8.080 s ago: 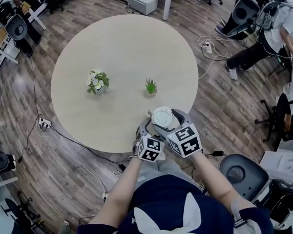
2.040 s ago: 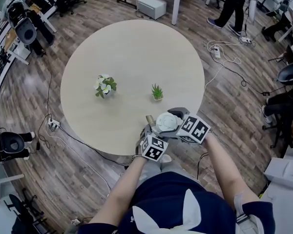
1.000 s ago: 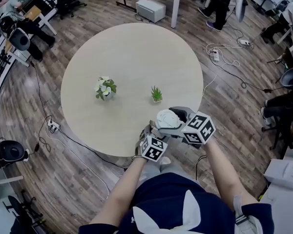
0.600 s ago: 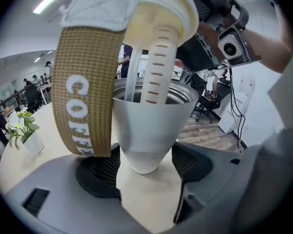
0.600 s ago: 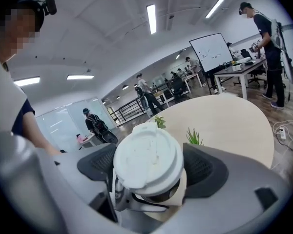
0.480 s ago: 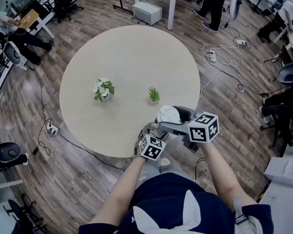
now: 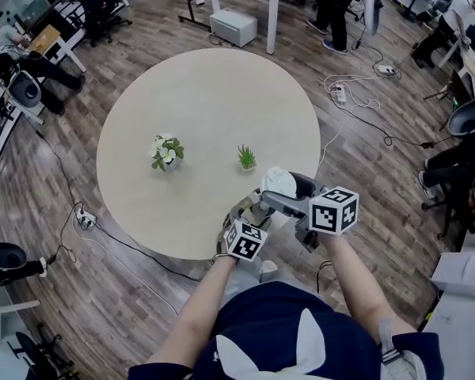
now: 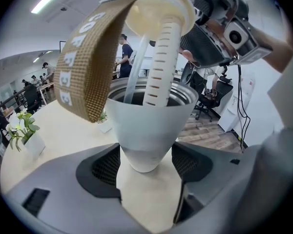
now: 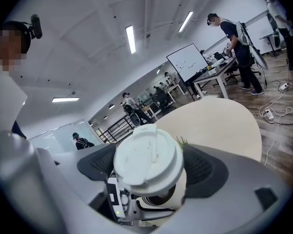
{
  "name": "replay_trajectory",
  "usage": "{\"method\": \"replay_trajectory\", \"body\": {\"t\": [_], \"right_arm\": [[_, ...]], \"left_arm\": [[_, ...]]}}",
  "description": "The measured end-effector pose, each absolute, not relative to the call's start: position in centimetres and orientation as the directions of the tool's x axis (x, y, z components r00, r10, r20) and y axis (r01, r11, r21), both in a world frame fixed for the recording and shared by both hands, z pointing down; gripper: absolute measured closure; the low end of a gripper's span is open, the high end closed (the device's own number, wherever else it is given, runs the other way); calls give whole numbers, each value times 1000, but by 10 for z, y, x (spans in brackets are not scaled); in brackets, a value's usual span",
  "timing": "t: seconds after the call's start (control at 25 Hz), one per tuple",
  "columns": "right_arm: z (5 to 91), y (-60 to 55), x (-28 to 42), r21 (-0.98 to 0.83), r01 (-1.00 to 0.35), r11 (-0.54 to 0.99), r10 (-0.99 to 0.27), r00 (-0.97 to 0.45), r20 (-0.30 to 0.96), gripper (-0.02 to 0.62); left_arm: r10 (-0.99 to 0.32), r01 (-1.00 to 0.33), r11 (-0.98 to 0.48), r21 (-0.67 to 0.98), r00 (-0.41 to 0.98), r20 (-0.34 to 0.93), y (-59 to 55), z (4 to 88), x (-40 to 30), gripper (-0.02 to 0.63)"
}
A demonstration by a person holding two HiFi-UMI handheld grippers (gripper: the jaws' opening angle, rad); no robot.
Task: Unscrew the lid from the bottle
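Your left gripper [image 8: 146,165] is clamped on the bottle [image 8: 149,126], which stands upright between its jaws. Your right gripper [image 9: 149,165] pinches the lid [image 9: 147,155], already off, at 12 o'clock above the bottle. The lid's strainer tube [image 8: 161,62] dips into the bottle's mouth, so I think the lift should go straight up.

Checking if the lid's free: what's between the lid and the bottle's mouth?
Left gripper view: a slotted white tube and a thinner straw hang from the lid into the bottle, bridging that gap.
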State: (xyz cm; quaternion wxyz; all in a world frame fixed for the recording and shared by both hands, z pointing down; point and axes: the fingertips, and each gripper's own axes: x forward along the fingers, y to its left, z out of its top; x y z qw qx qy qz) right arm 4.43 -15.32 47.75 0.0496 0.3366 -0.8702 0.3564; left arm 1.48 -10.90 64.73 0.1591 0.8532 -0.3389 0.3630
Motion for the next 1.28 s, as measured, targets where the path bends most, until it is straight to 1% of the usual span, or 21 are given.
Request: {"method": "replay_trajectory", "body": {"t": [0.32,0.64,0.92,1.28], "right_arm": [[462,-147,44,-581,-611,537,-560,-774,296,166],[444,-149,52,-604,-601,524,-591,-767,251,166],[429,-142,63,-621,-591,514,-616,-759,212,166],[409,-129,78,-630,-583,514,-644,-747,166,166]], "left_arm": [[-472,-705,-709,22,498,728,-105,645,11,282],[-504,-737,-675,29,489,712,-105,638,4,284],[-558,-766,-641,43,504,659,-100,611,-3,295],[-654,-809,-586,38,500,568,-94,574,-16,345]]}}
